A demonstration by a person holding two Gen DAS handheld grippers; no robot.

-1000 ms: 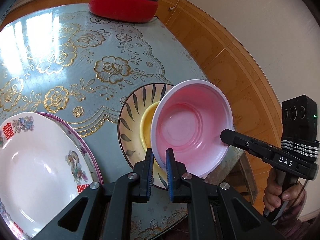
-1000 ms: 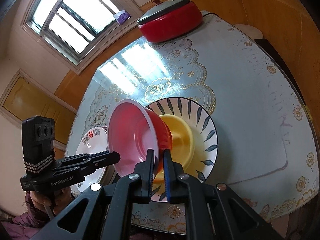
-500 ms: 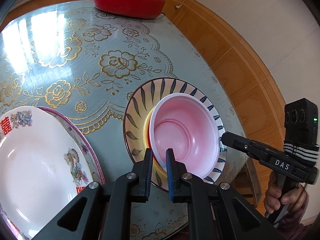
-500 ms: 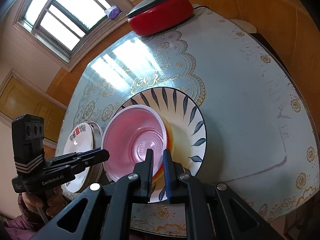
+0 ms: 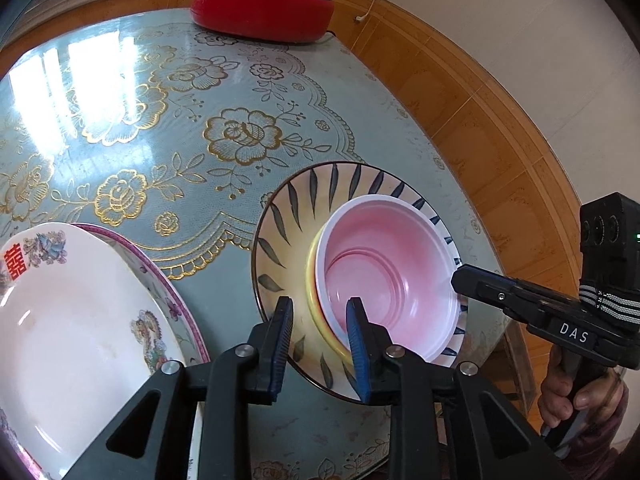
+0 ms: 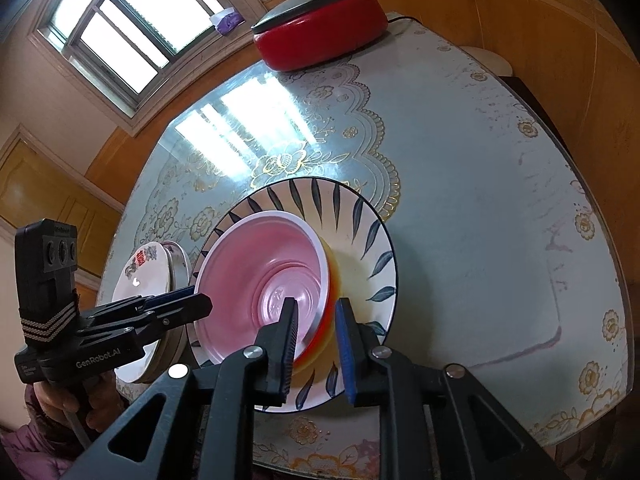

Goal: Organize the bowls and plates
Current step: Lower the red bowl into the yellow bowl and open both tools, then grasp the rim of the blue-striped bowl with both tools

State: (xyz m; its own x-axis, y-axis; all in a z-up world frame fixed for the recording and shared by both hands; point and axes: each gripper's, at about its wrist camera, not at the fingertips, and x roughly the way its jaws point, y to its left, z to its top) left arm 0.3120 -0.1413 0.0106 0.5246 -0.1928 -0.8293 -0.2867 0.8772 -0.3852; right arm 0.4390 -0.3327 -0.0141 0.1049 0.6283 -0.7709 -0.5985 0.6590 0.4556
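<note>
A pink bowl (image 5: pixel 390 276) with a white rim sits nested in a yellow bowl (image 5: pixel 316 316) on a wide plate with dark leaf marks (image 5: pixel 304 216). My left gripper (image 5: pixel 320 328) is open, its jaws astride the near rims of both bowls. My right gripper (image 6: pixel 316 332) is open too, its jaws astride the bowls' rim on the other side. The pink bowl (image 6: pixel 264 272), yellow bowl (image 6: pixel 334 276) and leaf plate (image 6: pixel 352 224) also show in the right wrist view. A white plate with red characters (image 5: pixel 68 312) lies on a pink-rimmed plate (image 5: pixel 172 292) at the left.
A red electric cooker with a grey lid (image 5: pixel 262 4) stands at the table's far edge. The table (image 5: pixel 160 92) has a glossy blue cloth with gold flowers. Its near edge runs just below the leaf plate. A wooden wall panel (image 5: pixel 480 112) rises on the right.
The pink bowl came down from a tilted hold and settled into the yellow bowl. Both grippers then opened and let go of its rim.
</note>
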